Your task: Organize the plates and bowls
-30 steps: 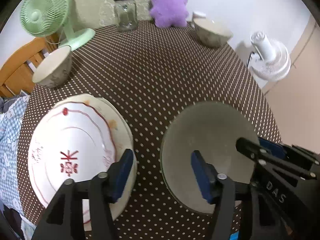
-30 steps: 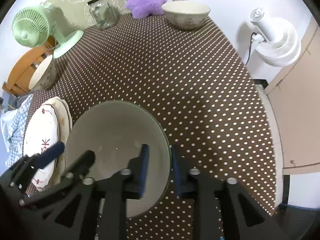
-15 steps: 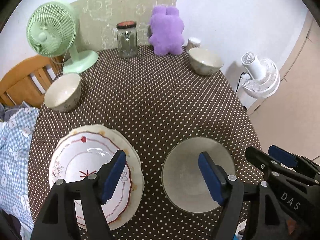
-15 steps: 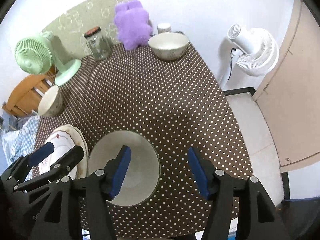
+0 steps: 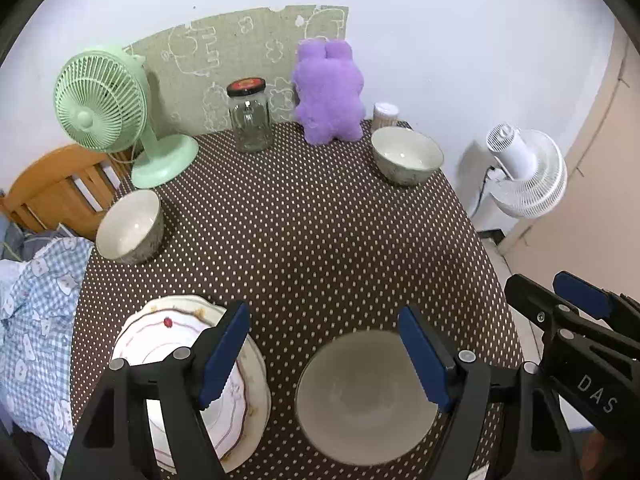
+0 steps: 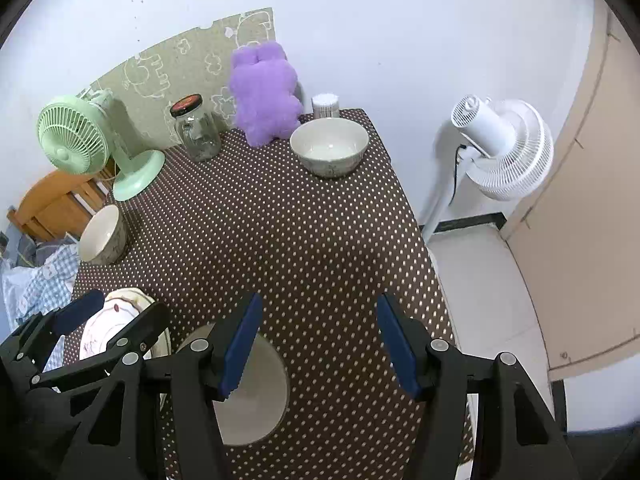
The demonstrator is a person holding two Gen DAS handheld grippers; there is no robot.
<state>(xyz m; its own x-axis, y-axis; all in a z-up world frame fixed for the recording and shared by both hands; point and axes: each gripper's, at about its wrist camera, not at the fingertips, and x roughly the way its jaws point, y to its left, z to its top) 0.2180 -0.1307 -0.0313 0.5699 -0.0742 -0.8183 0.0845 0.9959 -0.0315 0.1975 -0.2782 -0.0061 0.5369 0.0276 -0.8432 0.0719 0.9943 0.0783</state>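
Note:
A grey plate (image 5: pixel 362 396) lies at the near edge of the dotted table (image 5: pixel 304 240); it also shows in the right wrist view (image 6: pixel 256 396). A stack of white plates with red trim (image 5: pixel 168 344) lies to its left. One bowl (image 5: pixel 130 227) stands at the left edge and another bowl (image 5: pixel 407 156) at the far right. My left gripper (image 5: pixel 324 352) is open and empty, raised above the near plates. My right gripper (image 6: pixel 318 344) is open and empty, raised above the grey plate's right side.
At the back stand a green fan (image 5: pixel 108 112), a glass jar (image 5: pixel 250 116), a purple plush toy (image 5: pixel 330 94) and a small cup (image 5: pixel 385 114). A white floor fan (image 5: pixel 524 172) stands right of the table. A wooden chair (image 5: pixel 52 188) and blue cloth (image 5: pixel 36 320) are at left.
My right gripper opened off the grey plate's rim, leaving it on the table. Both grippers rose and pulled back from the table.

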